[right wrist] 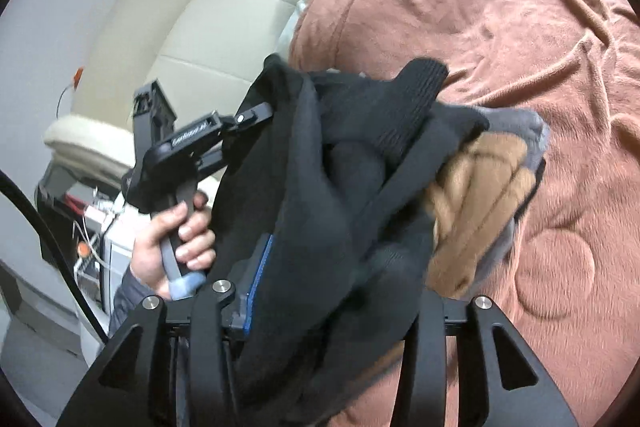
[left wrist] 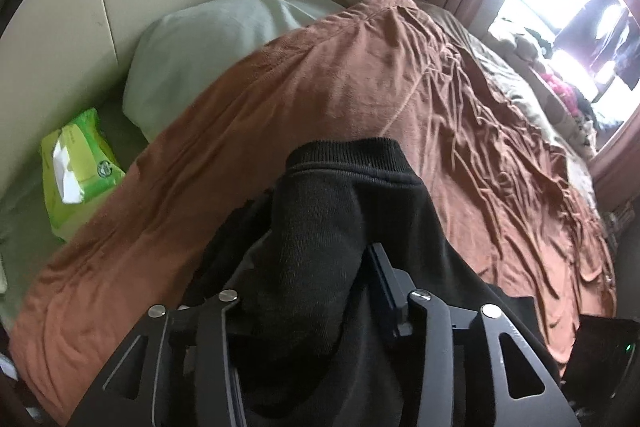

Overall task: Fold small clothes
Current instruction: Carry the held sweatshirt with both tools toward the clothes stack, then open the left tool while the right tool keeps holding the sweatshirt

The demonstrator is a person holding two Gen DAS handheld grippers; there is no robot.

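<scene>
Hand-held gripper in bunched black garment

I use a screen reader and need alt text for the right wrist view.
A bunched black garment with tan and grey lining fills the right gripper, held above a rust-brown blanket. At left, the person's hand grips the left gripper, which also meets the garment.

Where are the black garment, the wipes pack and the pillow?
garment (left wrist: 320, 219): left wrist view, bunched fabric below the ribbed hem.
wipes pack (left wrist: 80, 171): left wrist view, green front face.
pillow (left wrist: 200, 47): left wrist view, pale upper surface.
</scene>
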